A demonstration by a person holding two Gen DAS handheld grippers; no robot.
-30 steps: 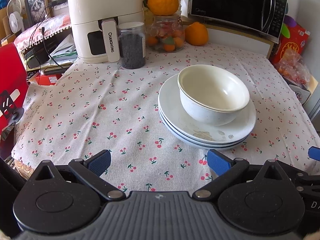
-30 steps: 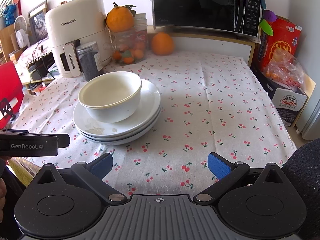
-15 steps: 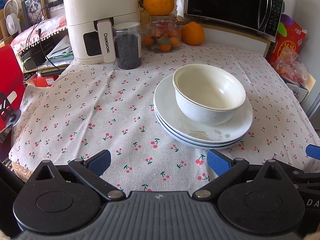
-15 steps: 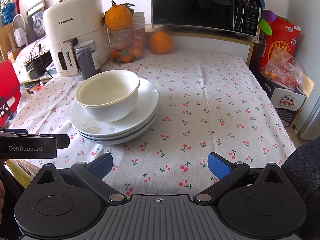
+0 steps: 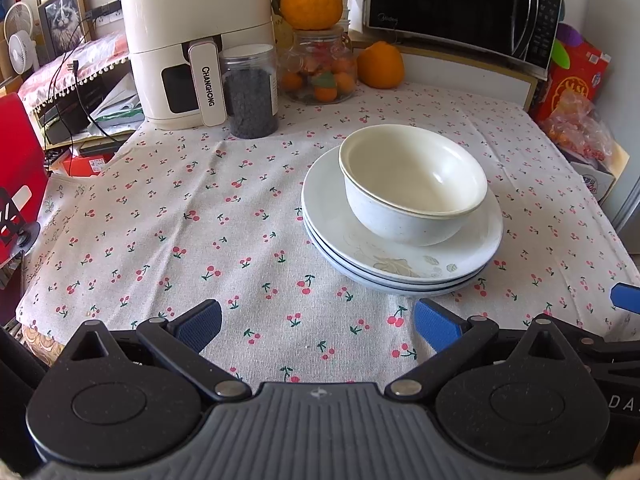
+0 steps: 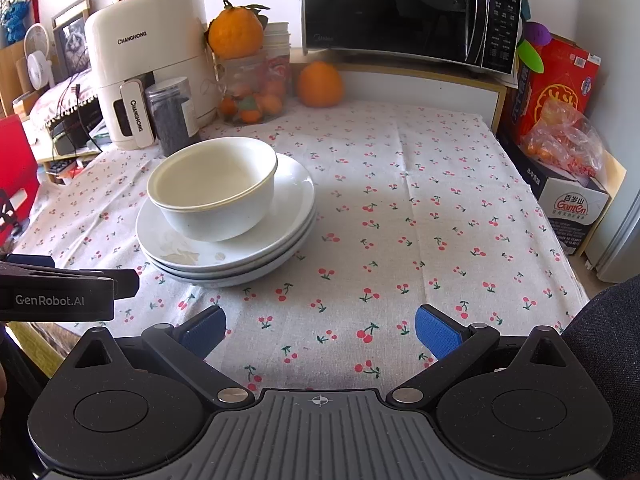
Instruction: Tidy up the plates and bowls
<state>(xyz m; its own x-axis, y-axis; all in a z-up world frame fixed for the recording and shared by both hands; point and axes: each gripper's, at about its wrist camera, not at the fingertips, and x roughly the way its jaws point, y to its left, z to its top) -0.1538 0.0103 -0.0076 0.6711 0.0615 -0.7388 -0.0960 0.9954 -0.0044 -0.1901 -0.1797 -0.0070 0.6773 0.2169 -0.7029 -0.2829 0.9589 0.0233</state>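
Cherry-print cloth over the surface (image 5: 160, 216), with air fryer (image 5: 192, 40), dark jar (image 5: 251, 92), oranges and microwave (image 6: 408, 8) along the back. Near the middle, slightly toward the front: plates (image 5: 400, 256), seemingly three, stacked flat, with bowls (image 5: 412, 188) on top, apparently two nested, going by the double rim. Stack already tidy, bowls a little off-centre on the top plate.

Left gripper (image 5: 318, 322) released, jaws spread wide, holding nothing, low at the near edge just short of the plates. Right gripper (image 6: 320, 330) likewise released and empty, stack ahead to its left.

Probably glazed ceramic: stiff, smooth, slippery under the pads, breakable, and heavy as a whole stack. Best taken by the rim, one finger inside and one outside the bowl wall; for the plates, a pinch on the overhanging lip, kept level. Nested bowls likely to separate or slide if tilted.
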